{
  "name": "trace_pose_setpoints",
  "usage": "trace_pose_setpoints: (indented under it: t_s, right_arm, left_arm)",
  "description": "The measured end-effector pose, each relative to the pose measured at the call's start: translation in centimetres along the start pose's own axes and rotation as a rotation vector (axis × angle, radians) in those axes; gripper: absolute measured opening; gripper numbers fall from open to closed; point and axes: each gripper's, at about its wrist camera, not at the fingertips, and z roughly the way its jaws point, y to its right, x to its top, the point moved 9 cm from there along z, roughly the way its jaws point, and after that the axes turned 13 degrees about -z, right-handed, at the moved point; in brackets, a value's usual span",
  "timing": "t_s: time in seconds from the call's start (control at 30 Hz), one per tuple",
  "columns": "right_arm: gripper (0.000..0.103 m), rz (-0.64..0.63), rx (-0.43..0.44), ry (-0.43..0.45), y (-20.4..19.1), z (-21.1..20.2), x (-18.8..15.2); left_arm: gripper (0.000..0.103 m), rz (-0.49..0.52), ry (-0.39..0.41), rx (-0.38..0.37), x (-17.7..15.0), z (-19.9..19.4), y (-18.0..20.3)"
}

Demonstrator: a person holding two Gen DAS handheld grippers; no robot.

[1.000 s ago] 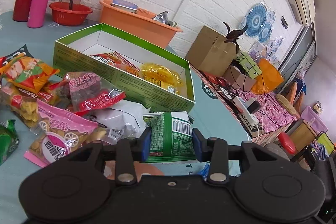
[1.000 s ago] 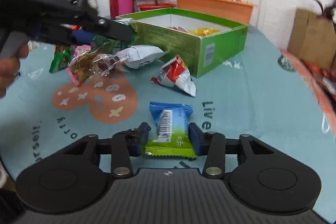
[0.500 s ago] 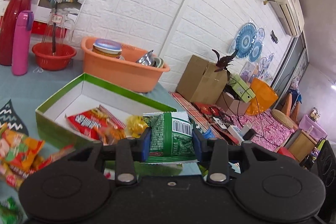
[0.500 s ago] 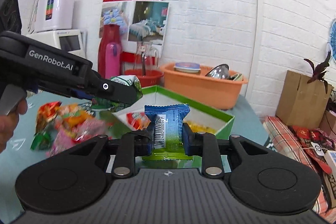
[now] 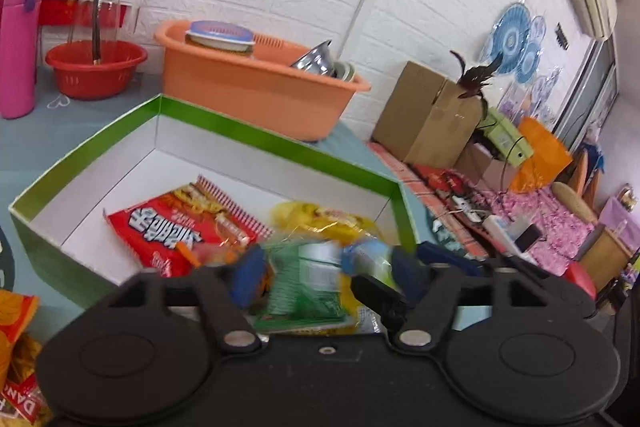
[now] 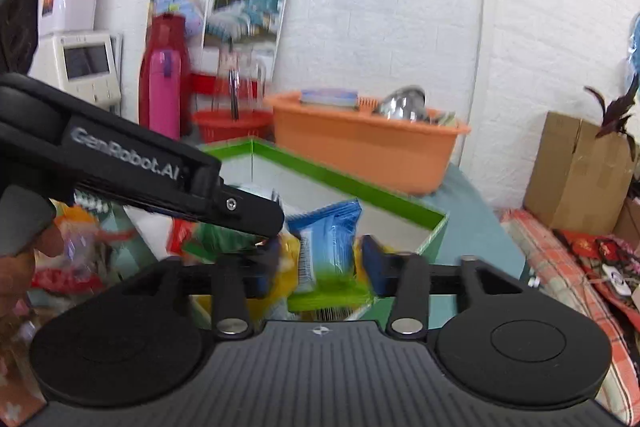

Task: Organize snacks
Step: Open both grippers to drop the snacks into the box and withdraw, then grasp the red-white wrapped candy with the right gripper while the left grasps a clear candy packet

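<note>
Both grippers over green box (image 5: 280, 143), jaws opening: left gripper (image 5: 324, 277) releasing green packet (image 5: 308, 287), right gripper (image 6: 320, 259) releasing blue-green packet (image 6: 328, 247). Risk: the 2 packets collide and 1 bounces over the box's near wall.

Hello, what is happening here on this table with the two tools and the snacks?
A person is sorting snack packets into the green box, using a handheld gripper in each hand. Both grippers are over the box and opening. The left gripper is letting go of a green packet, which sits blurred between its fingers. The right gripper is releasing a blue and green packet. A red packet and a yellow packet already lie inside.
</note>
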Motion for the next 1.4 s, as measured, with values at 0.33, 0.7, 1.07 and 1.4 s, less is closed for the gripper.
trace_pose_setpoints:
  t_s: [0.33, 0.7, 1.07, 1.4]
  right_arm:
    - [0.103, 0.065, -0.012, 0.120, 1.0, -7.5, 1.5]
    - [0.103, 0.148, 0.178, 0.121, -4.4, -12.7, 0.2]
    - [0.103, 0.027, 0.193, -0.010, -9.1, -11.1, -3.0]
    - [0.074, 0.038, 0.179, -0.141, -5.6, -5.5, -5.0]
  left_arm:
    - [0.103, -0.092, 0.102, -0.013, 0.6, -8.8, 0.3]
    - [0.103, -0.211, 0.143, 0.053, -5.8, -17.0, -4.8]
    - [0.103, -0.255, 0.048, 0.045, -10.8, -18.6, -7.6]
    - [0.093, -0.207, 0.086, 0.088, -10.5, -14.3, -5.0]
